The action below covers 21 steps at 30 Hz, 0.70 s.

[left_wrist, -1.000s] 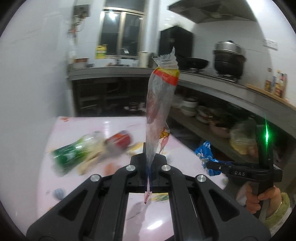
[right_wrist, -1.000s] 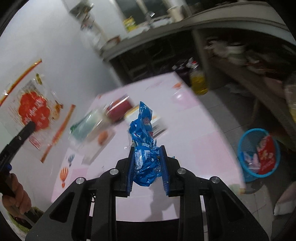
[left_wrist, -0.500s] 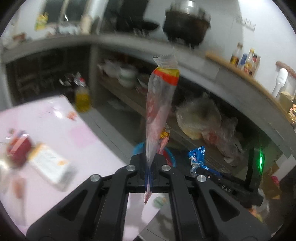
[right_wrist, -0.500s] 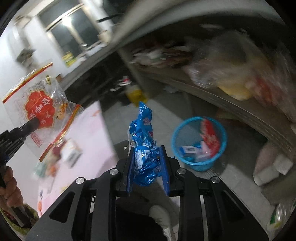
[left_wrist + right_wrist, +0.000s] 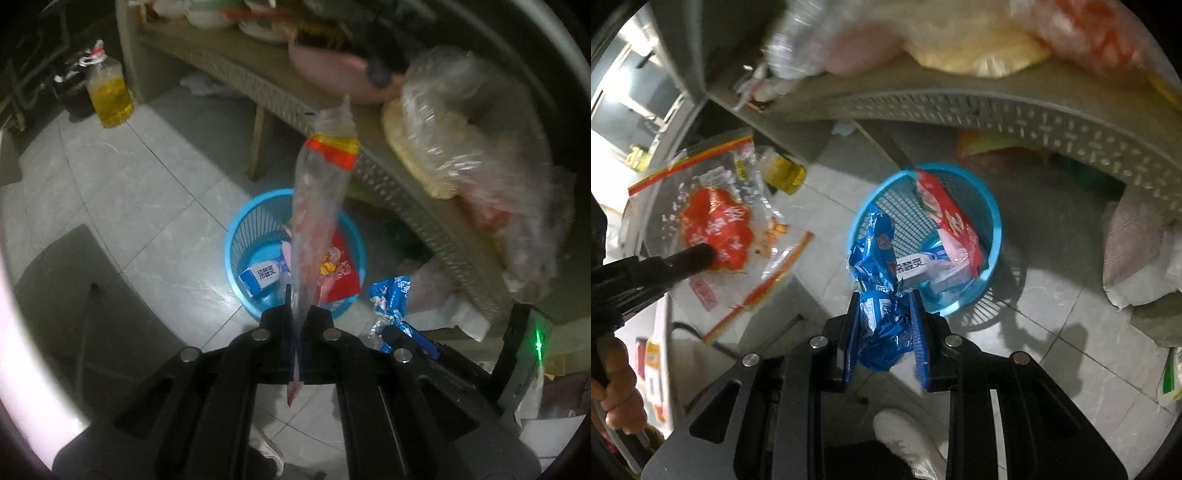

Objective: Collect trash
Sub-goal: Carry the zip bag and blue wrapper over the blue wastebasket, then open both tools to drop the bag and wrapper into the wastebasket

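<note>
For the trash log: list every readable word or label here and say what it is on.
Small blue-and-white carton in the blue basket: Chinese characters, too blurred to read surely.
Clear bag in left gripper: red print, blurred.
Blue wrapper in right gripper: crumpled, unreadable.

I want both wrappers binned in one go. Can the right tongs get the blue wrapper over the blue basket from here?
Probably yes. The right tongs, shut on the blue wrapper, point down at the blue basket with open floor between. The left tongs and their clear bag hang off to one side.
</note>
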### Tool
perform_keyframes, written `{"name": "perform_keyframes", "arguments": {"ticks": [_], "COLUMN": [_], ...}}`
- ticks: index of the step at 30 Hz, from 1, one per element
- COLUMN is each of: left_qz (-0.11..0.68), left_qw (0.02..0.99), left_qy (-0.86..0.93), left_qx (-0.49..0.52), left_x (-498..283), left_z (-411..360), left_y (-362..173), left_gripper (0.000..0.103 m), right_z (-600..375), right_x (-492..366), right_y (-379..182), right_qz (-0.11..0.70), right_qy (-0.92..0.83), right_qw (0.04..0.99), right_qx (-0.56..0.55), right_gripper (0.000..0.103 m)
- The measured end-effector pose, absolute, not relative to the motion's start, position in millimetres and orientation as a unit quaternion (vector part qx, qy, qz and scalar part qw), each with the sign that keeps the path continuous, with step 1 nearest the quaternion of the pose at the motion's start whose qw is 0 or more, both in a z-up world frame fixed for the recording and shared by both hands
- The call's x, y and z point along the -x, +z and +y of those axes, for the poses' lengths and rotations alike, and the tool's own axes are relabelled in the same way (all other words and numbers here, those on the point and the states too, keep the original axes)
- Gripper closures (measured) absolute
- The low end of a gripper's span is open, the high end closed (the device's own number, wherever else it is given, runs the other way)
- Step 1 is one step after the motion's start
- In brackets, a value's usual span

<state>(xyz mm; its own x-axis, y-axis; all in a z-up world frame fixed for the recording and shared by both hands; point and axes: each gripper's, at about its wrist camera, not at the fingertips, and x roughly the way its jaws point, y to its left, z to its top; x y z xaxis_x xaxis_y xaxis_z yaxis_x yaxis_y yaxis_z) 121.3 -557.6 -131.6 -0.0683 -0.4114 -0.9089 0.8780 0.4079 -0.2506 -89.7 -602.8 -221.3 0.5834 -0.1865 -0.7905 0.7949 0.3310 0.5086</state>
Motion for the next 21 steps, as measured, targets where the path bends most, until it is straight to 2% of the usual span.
{"name": "perform_keyframes", "arguments": {"ticks": [3,5,7,13,20,21], "left_qz": [0.548,0.557,0.575,0.579,0.533,0.525], "left_qw": [0.635,0.629,0.62,0.626,0.657,0.662], "left_qy": [-0.494,-0.489,-0.475,-0.469,-0.484,-0.487], "left_qx": [-0.228,-0.235,-0.242,-0.229,-0.223,-0.221], "left_x": [-125.1,-128.2,-132.4,-144.1,-142.5,-141.5], "left_z": [-588.8,-605.5,-618.7,-612.6,-595.9,-589.3], "left_y": [-154.7,-168.4,-184.9,-182.3,-142.7,-134.2], "left_gripper": [0.103,0.091,0.052,0.051,0.047,0.047], "right_z": [-625.0,-640.4,-651.0,-660.2,-639.8,-634.9], "right_x": [78.4,67.1,58.4,51.6,57.0,60.5], "right_y": [-241.6,-257.3,-274.3,-314.4,-291.8,-282.9], "right_qz": [0.322,0.326,0.328,0.358,0.353,0.35], "right_qy": [-0.33,-0.338,-0.338,-0.36,-0.373,-0.373], "right_qw": [0.743,0.739,0.739,0.719,0.736,0.74], "right_qx": [-0.484,-0.483,-0.482,-0.474,-0.442,-0.437], "right_gripper": [0.077,0.074,0.063,0.06,0.056,0.053]}}
